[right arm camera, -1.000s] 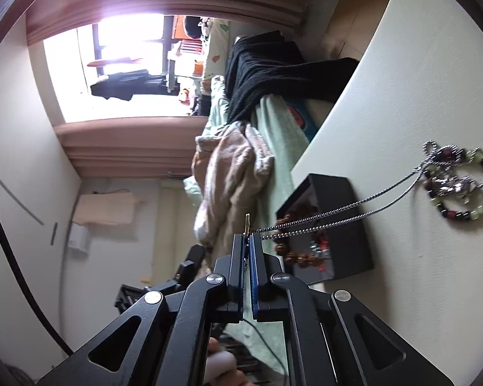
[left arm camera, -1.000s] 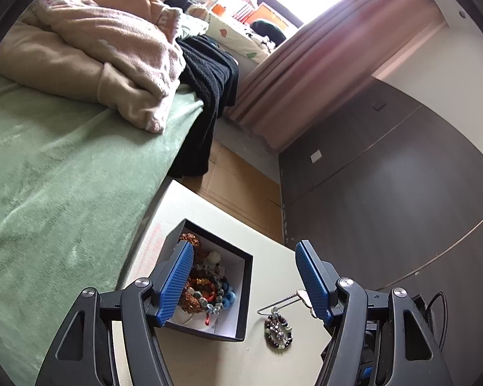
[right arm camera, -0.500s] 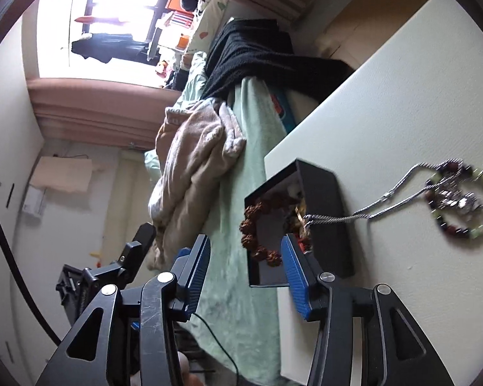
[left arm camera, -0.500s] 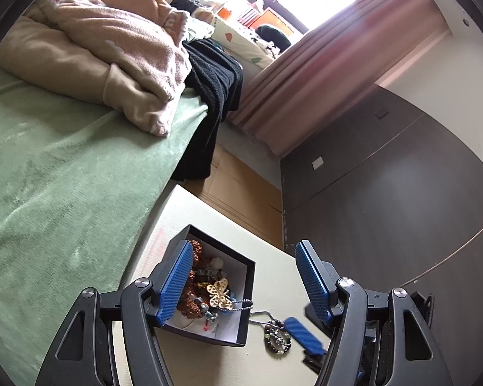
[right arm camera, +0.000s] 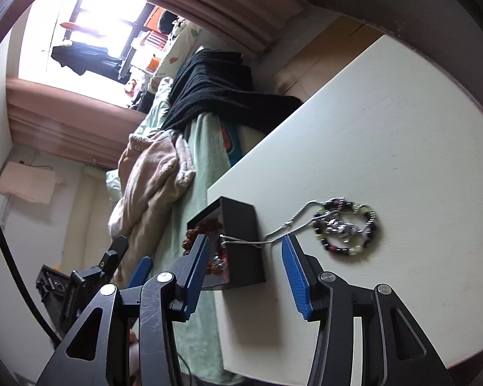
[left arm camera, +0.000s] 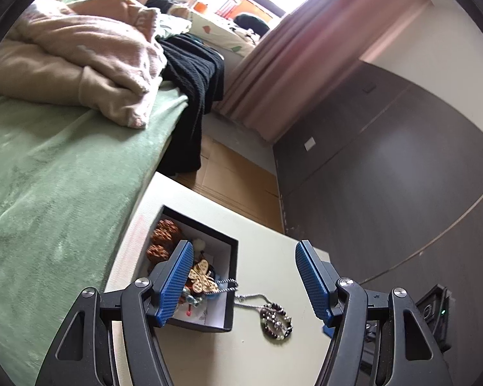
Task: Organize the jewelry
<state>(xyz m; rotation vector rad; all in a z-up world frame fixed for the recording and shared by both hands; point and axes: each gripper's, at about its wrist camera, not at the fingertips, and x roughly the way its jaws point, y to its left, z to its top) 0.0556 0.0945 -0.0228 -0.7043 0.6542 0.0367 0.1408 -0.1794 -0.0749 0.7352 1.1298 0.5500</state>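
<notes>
Black box (left arm camera: 230,289) holds brown beads (left arm camera: 164,230) and a gold butterfly (left arm camera: 203,278), its chain (right arm camera: 257,241) trailing onto the pale counter (right arm camera: 386,128). Both tongs, left (left arm camera: 243,281) and right (right arm camera: 244,265), gape empty; the right's jaws have just been opening. Green bed (left arm camera: 48,177) adjoins.

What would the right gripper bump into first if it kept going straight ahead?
Probably the silver chain draped over the black box's edge; it lies right between the right gripper's open fingers. Depth is uncertain.

A bed with a green blanket (left arm camera: 58,173) sits right beside the white table (left arm camera: 260,244). A pink fluffy blanket (left arm camera: 90,58) lies bunched up on the bed. A black knit cloth (left arm camera: 193,77) hangs over the bed's end. Pink curtains (left arm camera: 293,64) hang by a bright window (right arm camera: 90,22). Dark wardrobe doors (left arm camera: 402,173) stand past the table's far edge.
</notes>
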